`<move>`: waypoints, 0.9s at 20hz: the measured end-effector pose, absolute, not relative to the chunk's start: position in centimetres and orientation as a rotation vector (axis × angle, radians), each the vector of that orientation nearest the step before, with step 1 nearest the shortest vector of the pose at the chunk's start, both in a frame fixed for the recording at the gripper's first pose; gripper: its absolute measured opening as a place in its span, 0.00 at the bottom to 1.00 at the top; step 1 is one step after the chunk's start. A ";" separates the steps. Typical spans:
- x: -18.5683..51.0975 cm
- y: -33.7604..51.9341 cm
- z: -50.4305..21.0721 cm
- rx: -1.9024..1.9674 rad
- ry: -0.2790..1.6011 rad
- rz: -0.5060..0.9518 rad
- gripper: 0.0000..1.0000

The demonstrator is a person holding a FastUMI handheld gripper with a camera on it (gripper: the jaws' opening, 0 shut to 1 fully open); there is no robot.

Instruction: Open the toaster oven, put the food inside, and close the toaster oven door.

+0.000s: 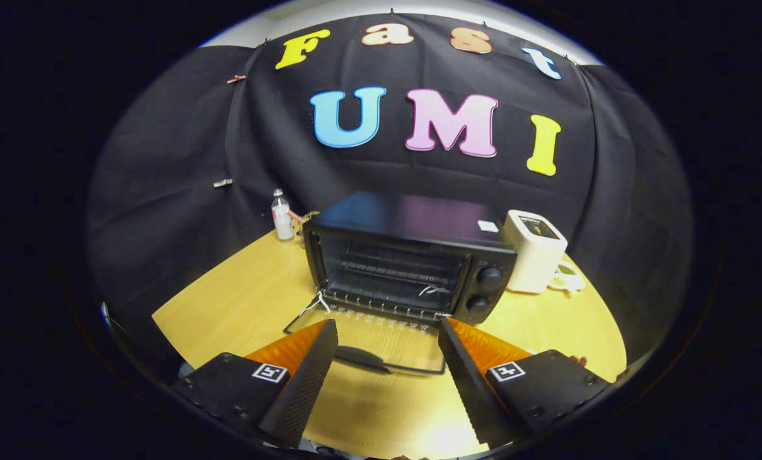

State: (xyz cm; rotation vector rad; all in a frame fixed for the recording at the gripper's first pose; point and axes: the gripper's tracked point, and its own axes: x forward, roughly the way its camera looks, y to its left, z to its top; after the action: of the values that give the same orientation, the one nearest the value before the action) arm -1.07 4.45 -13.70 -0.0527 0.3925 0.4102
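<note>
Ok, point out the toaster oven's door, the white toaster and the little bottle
toaster oven door [387, 335]: gripper view, glass pane, folded down flat
white toaster [534, 255]: gripper view, front face
small bottle [283, 225]: gripper view, its body
gripper [387, 364]: gripper view, open, between the fingertips

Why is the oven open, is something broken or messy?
Nothing looks broken or spilled. The oven door lies folded down flat on the table, its inside bare. The open gripper holds nothing.

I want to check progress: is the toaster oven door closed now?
No, the toaster oven door lies folded down flat, just ahead of the open gripper.
</note>
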 end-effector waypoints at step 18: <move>5.3 -13.4 -16.1 0.091 0.516 0.251 0.99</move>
State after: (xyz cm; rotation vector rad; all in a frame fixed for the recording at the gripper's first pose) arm 5.26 -13.40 -16.11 0.0907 0.5163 0.2508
